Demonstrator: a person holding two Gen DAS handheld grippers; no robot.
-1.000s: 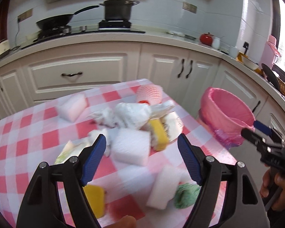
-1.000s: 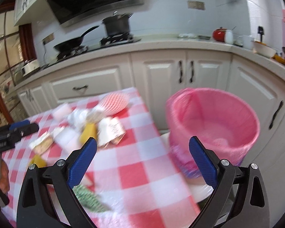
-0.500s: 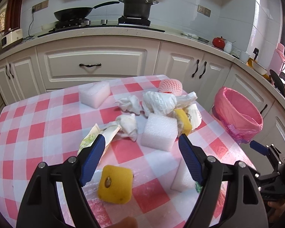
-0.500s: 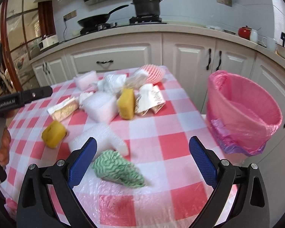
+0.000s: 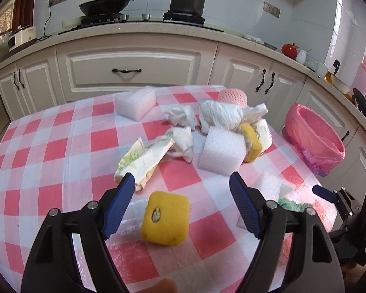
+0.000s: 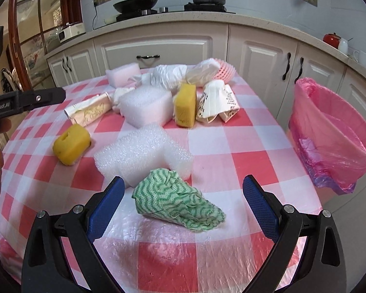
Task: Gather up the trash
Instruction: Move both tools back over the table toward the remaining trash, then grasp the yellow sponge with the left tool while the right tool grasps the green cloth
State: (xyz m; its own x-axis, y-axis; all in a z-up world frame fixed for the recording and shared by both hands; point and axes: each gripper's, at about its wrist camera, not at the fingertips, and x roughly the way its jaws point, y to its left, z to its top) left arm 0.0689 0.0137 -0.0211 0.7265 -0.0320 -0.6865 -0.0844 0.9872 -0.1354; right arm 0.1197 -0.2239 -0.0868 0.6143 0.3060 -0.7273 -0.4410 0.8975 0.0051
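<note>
Both my claws gape, gripping nothing: left claw (image 5: 181, 182) frames a yellow sponge (image 5: 165, 217) on the table (image 5: 48, 146), right claw (image 6: 183, 183) a green rag (image 6: 177, 200). Bin (image 6: 334, 134) stands beside the table.

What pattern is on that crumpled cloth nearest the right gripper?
Green and white wavy zigzag stripes on the cloth, clearest in the right wrist view.
</note>
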